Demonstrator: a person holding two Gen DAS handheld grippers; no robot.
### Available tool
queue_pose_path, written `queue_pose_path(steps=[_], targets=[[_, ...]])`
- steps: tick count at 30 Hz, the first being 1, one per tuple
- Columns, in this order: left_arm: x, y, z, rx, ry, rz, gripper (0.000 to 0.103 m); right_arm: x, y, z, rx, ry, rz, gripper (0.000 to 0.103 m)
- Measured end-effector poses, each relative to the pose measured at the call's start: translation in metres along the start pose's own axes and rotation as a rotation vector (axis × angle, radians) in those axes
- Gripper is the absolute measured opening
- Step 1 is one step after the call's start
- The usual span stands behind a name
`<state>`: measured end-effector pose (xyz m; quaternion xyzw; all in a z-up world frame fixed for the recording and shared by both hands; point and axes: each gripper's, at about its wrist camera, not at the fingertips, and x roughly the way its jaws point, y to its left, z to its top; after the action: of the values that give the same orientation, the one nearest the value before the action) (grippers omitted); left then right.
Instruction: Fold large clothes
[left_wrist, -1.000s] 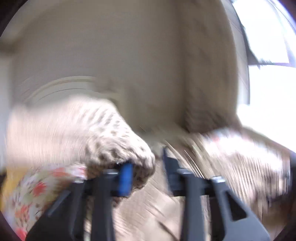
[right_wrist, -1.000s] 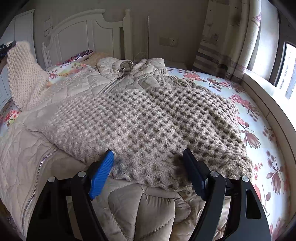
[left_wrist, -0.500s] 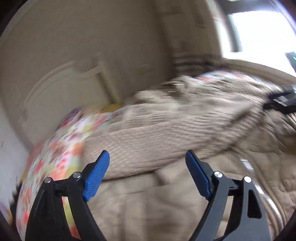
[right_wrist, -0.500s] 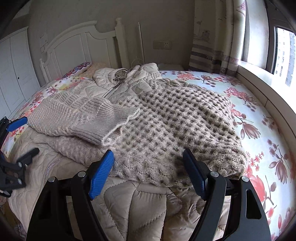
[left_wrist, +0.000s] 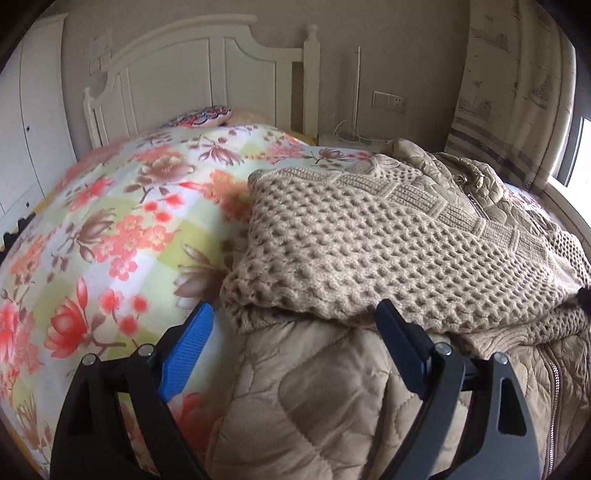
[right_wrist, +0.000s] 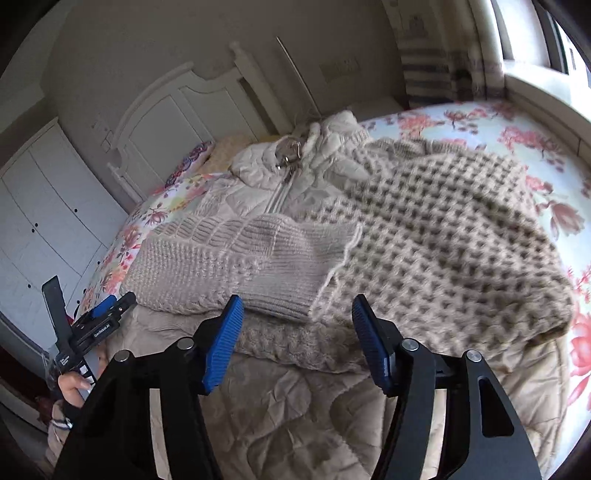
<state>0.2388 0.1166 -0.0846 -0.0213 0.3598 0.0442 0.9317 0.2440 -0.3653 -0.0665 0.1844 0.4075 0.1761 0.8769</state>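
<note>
A beige waffle-knit sweater (right_wrist: 436, 236) lies on a quilted beige jacket (right_wrist: 295, 398) on the bed. Its left sleeve (right_wrist: 240, 258) is folded across the body. In the left wrist view the sweater (left_wrist: 388, 251) lies on the jacket (left_wrist: 314, 398). My left gripper (left_wrist: 291, 336) is open and empty just before the sweater's near edge; it also shows in the right wrist view (right_wrist: 107, 310) at the bed's left side. My right gripper (right_wrist: 295, 328) is open and empty at the sweater's hem, near the sleeve cuff.
The bed has a floral sheet (left_wrist: 110, 229) and a white headboard (left_wrist: 192, 74). A white wardrobe (right_wrist: 44, 221) stands left of the bed. A curtain (left_wrist: 517, 92) and window sill (right_wrist: 546, 88) are on the right. A nightstand (left_wrist: 351, 140) stands beside the headboard.
My left gripper let go of the sleeve, which now lies folded across the sweater, and drew back to the bed's left side. My right gripper tilted and shifted slightly left, staying open.
</note>
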Motion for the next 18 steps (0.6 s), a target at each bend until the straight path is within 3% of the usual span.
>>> queue_pose_path(steps=[3,4,5,8,10,15,18], targets=[[0.005,0.008,0.001,-0.032,0.016,-0.002,0.089,0.018,0.004,0.001,0.016,0.016,-0.034,0.043],[0.006,0.01,0.0,-0.04,0.02,-0.011,0.089,0.018,0.007,0.0,0.013,-0.006,-0.046,0.023],[0.006,0.012,0.001,-0.046,0.023,-0.015,0.089,0.013,0.012,-0.002,-0.005,-0.049,-0.073,0.012],[0.006,0.016,0.001,-0.055,0.03,-0.024,0.092,-0.014,0.035,-0.004,-0.103,-0.165,-0.112,0.01],[0.006,0.017,0.0,-0.055,0.027,-0.027,0.092,-0.023,0.042,-0.007,-0.138,-0.191,-0.142,0.01],[0.002,0.022,-0.001,-0.075,0.024,-0.04,0.093,0.013,0.006,-0.014,-0.055,-0.05,-0.25,0.009],[-0.021,0.023,0.0,-0.079,-0.071,-0.024,0.092,0.004,-0.003,-0.016,-0.016,-0.065,-0.184,0.01]])
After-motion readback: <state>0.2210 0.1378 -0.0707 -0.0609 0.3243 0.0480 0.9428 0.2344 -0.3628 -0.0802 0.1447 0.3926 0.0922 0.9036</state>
